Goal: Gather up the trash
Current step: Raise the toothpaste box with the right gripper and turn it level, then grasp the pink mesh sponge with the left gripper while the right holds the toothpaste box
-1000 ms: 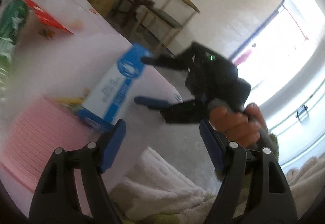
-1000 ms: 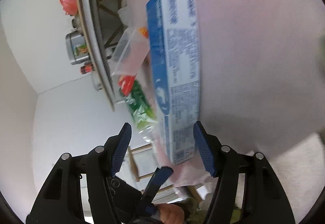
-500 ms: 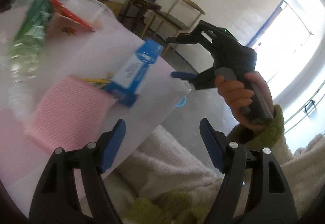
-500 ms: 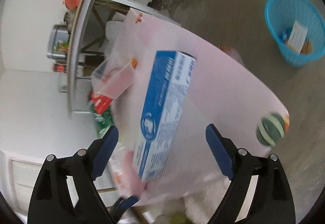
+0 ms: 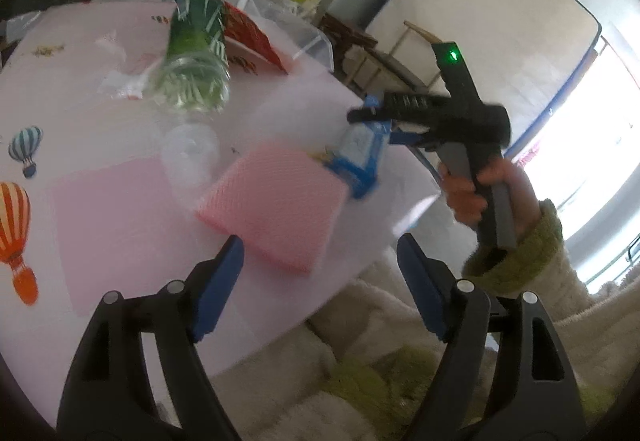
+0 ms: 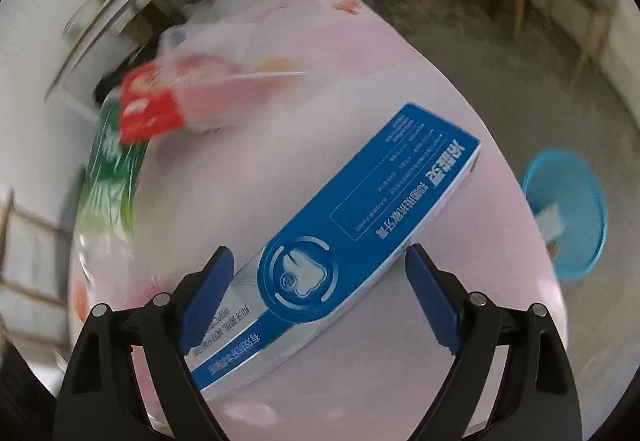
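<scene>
A blue toothpaste box (image 6: 360, 225) lies flat on the pink table (image 6: 400, 81). My right gripper (image 6: 319, 249) hovers above it, open; the box lies under the gap and the pads do not touch it. The left wrist view shows that gripper (image 5: 376, 127) in a person's hand over the box (image 5: 362, 157). My left gripper (image 5: 320, 241) is over the table's near edge, jaws opening with nothing between them, just short of a pink mesh pad (image 5: 276, 201). A green-labelled plastic bottle (image 5: 192, 65) lies on its side beyond.
A red packet (image 5: 252, 37), a clear plastic container (image 6: 224, 89) and crumpled wrappers (image 5: 116, 81) lie at the far side of the table. A blue basket (image 6: 568, 213) holding some trash stands on the floor to the right. A fleecy sleeve is below the left gripper.
The right gripper's jaws have widened, and it has rolled and lifted above the box. The left view has swung left, bringing the bottle and pink pad into the middle.
</scene>
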A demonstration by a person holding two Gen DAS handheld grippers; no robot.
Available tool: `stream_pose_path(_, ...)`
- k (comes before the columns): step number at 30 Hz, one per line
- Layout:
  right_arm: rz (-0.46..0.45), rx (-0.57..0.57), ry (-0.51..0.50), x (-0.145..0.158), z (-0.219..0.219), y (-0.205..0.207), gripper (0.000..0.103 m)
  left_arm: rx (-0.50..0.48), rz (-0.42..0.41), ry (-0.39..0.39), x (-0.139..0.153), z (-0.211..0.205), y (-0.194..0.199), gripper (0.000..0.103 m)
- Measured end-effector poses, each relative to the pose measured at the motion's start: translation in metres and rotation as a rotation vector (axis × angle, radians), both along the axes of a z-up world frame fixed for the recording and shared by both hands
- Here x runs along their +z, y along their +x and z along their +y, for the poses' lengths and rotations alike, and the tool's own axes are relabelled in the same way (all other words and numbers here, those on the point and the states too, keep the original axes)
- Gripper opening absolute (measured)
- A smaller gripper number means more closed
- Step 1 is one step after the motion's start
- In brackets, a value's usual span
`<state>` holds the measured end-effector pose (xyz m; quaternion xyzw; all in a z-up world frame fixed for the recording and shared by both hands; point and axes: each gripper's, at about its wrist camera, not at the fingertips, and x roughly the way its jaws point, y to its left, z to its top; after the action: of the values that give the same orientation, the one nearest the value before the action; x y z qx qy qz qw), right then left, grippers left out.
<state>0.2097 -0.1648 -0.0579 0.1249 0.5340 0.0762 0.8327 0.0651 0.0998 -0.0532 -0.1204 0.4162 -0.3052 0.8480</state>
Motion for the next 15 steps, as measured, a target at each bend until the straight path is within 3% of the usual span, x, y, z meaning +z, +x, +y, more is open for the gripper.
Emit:
stream_pose_path(5,-0.045,0.075,-0.179,0.015,0.006,-0.013,0.085,0.033,-0.081,0.034,0.005,0.001,0.011,0.075)
stream_pose_path(9,-0.058,0.099,-0.258,0.019,0.004,-0.021,0.085,0.024,-0.11,0.044,0.007,0.001,0.02,0.076)
stream_pose_path(12,-0.07,0.107,-0.305,0.019,0.005,-0.03,0.085,0.025,-0.089,0.079,0.002,-0.007,0.039,0.077)
stream_pose_path(15,-0.068,0.087,-0.282,0.017,0.001,-0.041,0.085,0.026,-0.061,0.104,-0.005,-0.018,0.057,0.078)
